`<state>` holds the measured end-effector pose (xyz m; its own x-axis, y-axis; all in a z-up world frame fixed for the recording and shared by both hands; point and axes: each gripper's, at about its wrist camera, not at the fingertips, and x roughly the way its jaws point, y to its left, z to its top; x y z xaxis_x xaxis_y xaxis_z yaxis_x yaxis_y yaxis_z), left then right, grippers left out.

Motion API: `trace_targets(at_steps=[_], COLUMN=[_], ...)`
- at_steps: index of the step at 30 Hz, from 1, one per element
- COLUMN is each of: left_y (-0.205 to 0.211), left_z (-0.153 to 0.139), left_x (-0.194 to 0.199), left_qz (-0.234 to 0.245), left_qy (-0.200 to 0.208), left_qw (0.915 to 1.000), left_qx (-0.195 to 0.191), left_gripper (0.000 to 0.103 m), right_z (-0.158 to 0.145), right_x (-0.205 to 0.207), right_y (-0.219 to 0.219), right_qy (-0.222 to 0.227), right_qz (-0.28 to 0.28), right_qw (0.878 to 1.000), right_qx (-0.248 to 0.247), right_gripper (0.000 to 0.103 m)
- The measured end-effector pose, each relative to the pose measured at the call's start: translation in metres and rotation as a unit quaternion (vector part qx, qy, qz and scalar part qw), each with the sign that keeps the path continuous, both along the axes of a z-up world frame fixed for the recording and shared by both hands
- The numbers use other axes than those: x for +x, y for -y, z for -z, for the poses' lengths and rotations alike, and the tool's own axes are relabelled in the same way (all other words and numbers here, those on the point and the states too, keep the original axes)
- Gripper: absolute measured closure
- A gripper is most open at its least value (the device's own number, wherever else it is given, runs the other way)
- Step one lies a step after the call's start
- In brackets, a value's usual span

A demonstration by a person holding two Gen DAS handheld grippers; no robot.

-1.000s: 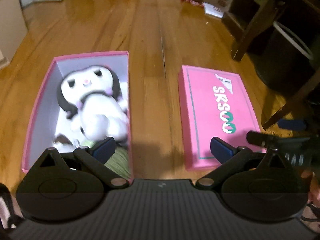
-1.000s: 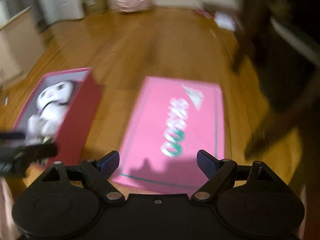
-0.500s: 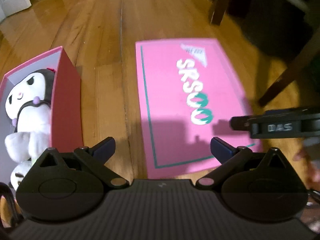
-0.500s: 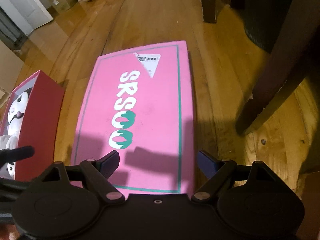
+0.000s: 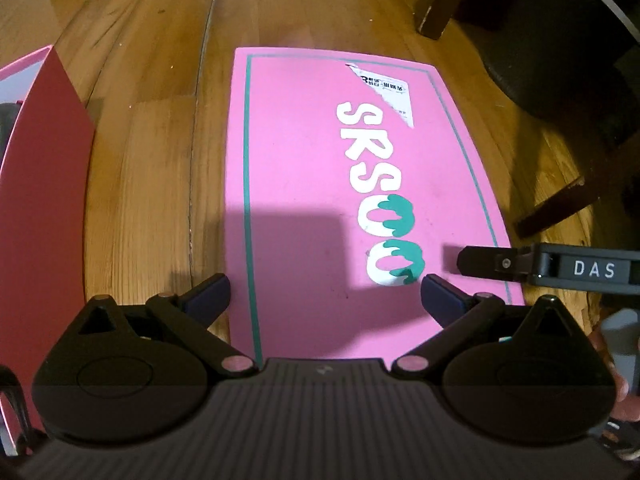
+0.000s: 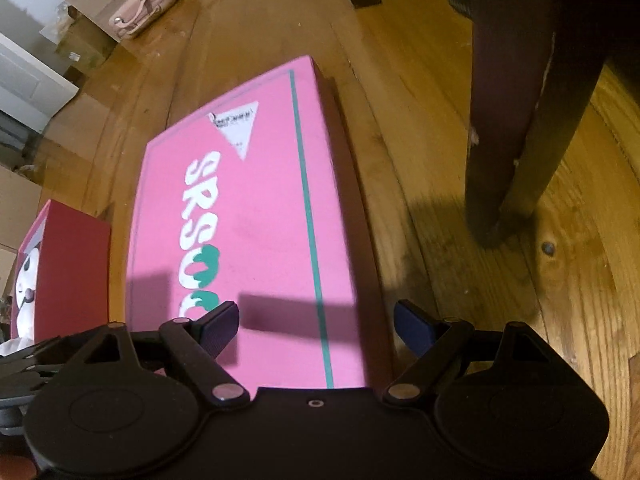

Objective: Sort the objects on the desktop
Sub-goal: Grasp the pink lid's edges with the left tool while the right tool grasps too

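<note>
Pink rectangular cardboard lid (image 5: 340,200) lettered SRSOO lies flat on the wooden plank floor (image 5: 152,160), both grippers poised over its near end, left gripper (image 5: 325,295) and right gripper (image 6: 316,320) each spread wide and empty, open pink box (image 6: 72,264) just left.

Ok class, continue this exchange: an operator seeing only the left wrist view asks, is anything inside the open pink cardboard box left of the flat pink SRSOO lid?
Observer: Yes, a white-and-black plush toy lies in the pink cardboard box.
Operator: Is the right gripper open?
Observer: Yes, the right gripper is open, its fingers either side of the flat pink lid's right edge.
Operator: Anything far behind?
Observer: A pale pink handbag on the wooden floor.
</note>
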<state>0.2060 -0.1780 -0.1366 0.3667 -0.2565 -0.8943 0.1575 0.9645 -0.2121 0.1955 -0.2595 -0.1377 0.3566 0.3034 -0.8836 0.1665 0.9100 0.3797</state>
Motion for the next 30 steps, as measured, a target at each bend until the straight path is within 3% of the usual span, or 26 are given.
trace_targets(at_steps=[5, 11, 15, 30], left_y=[-0.013, -0.02, -0.026, -0.029], left_z=[0.018, 0.024, 0.031, 0.035], left_x=[0.004, 0.004, 0.009, 0.005], left_qz=[-0.027, -0.031, -0.048, -0.053], left_qy=[-0.039, -0.039, -0.045, -0.028], left_qw=[0.9984, 0.9971, 0.9946, 0.9936], left_qx=[-0.031, -0.058, -0.08, -0.096], left_gripper=[0.0, 0.0, 0.0, 0.0], right_z=[0.017, 0.026, 0.039, 0.049], right_x=[0.002, 0.004, 0.009, 0.008], right_y=[0.004, 0.015, 0.024, 0.049], right_qy=[-0.021, -0.026, -0.035, -0.015], right_qz=[0.001, 0.01, 0.027, 0.014], right_qw=[0.999, 0.999, 0.997, 0.999], right_qx=[0.027, 0.039, 0.057, 0.042], right_gripper=[0.012, 0.011, 0.003, 0.0])
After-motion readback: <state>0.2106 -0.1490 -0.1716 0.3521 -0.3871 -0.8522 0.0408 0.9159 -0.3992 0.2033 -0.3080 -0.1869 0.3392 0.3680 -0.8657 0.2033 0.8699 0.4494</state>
